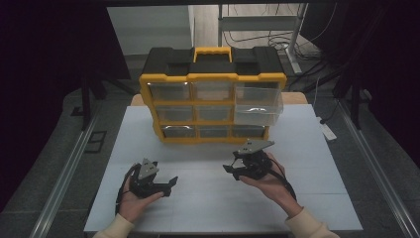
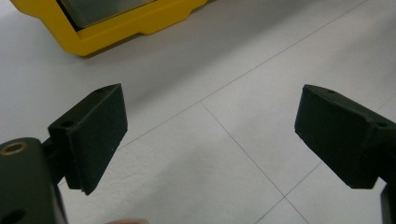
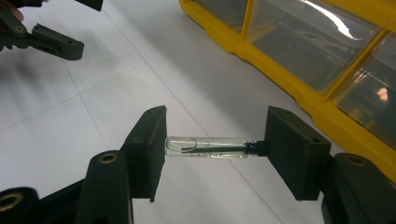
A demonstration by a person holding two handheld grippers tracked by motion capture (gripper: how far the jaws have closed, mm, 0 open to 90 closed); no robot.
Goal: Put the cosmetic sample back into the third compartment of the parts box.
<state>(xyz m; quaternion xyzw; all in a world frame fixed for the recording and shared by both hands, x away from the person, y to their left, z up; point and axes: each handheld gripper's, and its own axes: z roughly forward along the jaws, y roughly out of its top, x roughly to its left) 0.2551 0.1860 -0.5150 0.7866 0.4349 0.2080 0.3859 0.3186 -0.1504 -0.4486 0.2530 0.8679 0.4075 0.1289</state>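
Note:
A small clear glass vial (image 3: pixel 207 147) with a black cap is clamped end to end between the jaws of my right gripper (image 3: pixel 215 149), held above the white table. In the high view my right gripper (image 1: pixel 229 167) hovers in front of the organizer's bottom row. My left gripper (image 2: pixel 210 135) is open with nothing between its jaws, only bare table beneath. It sits low at the front left (image 1: pixel 171 186) and appears at the top left of the right gripper view (image 3: pixel 77 23).
A yellow and black drawer organizer (image 1: pixel 213 96) with clear drawers stands at the back of the white table (image 1: pixel 307 148). Its upper right drawer (image 1: pixel 257 106) is pulled out. The organizer's yellow frame (image 3: pixel 289 79) is close on the right gripper's far right, and its corner (image 2: pixel 116 28) lies ahead of the left gripper.

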